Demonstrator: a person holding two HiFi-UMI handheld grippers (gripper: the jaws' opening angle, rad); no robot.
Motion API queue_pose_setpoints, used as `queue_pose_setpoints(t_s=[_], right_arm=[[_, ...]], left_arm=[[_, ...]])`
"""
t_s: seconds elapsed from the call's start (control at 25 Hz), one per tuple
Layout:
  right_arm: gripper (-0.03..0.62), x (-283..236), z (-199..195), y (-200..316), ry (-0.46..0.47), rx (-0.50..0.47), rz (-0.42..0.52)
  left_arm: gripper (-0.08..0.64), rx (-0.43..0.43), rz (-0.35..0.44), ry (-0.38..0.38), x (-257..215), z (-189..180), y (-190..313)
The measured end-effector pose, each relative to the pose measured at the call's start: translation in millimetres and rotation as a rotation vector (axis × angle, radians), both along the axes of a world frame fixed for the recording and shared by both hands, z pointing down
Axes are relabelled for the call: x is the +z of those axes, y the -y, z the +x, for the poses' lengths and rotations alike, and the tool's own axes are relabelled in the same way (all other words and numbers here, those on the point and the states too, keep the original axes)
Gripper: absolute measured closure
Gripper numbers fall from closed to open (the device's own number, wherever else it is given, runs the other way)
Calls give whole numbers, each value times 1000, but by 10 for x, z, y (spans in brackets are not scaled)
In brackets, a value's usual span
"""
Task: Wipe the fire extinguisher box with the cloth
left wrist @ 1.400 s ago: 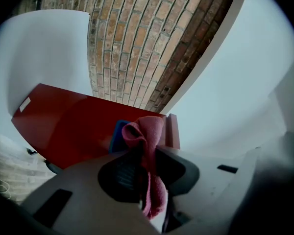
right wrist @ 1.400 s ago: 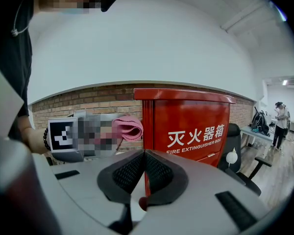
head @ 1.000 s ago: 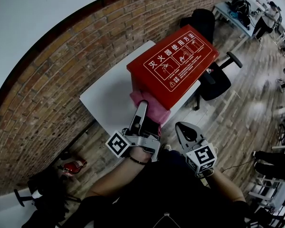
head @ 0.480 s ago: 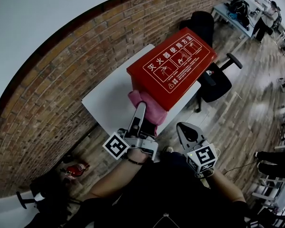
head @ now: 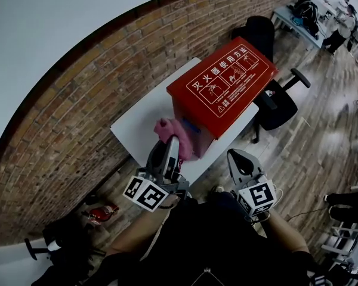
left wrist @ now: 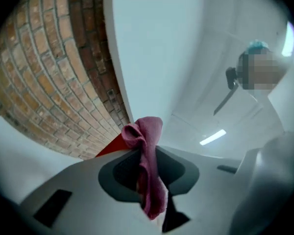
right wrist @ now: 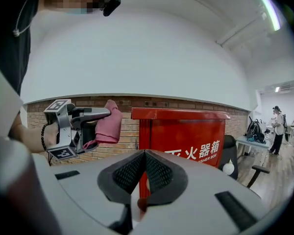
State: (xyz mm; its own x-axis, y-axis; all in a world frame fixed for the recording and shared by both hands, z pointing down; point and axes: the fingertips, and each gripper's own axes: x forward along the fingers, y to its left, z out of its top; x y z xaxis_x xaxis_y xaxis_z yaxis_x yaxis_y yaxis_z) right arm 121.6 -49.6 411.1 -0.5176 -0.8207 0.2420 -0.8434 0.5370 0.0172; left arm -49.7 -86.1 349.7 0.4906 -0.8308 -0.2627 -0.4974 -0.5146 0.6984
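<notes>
The red fire extinguisher box point(head: 224, 82) stands on a small white table point(head: 140, 121) against the brick wall. My left gripper point(head: 170, 151) is shut on a pink cloth point(head: 174, 136), held just off the box's near left corner. In the left gripper view the cloth point(left wrist: 148, 170) hangs pinched between the jaws, with a red sliver of the box point(left wrist: 112, 145) behind it. My right gripper point(head: 238, 159) is shut and holds nothing, near the table's front edge. In its own view the right gripper point(right wrist: 144, 168) points at the box's front point(right wrist: 186, 136), with the left gripper point(right wrist: 95, 114) and cloth point(right wrist: 109, 124) at left.
A brick wall point(head: 77, 94) runs behind the table. A black office chair point(head: 274, 103) stands right of the box. A red extinguisher point(head: 101, 210) lies on the wooden floor at lower left. Desks and a person point(head: 313, 16) are far right.
My left gripper with the cloth has drawn back from the box's near face and shifted left and up. The right gripper has barely moved.
</notes>
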Motion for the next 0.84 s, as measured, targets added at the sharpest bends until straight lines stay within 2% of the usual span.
queue_pose_setpoints(t_s=[0.2, 0.4, 0.64, 0.84], right_arm=[[572, -37, -34, 40, 19, 5, 15], [572, -45, -53, 86, 34, 15, 25], [572, -91, -49, 126, 64, 36, 63], [572, -80, -57, 147, 73, 38, 69]], left_arm=[[434, -41, 176, 273, -218, 19, -166], [434, -66, 311, 479, -336, 97, -301], [434, -86, 372, 653, -276, 145, -365], [434, -85, 413, 834, -145, 216, -452]])
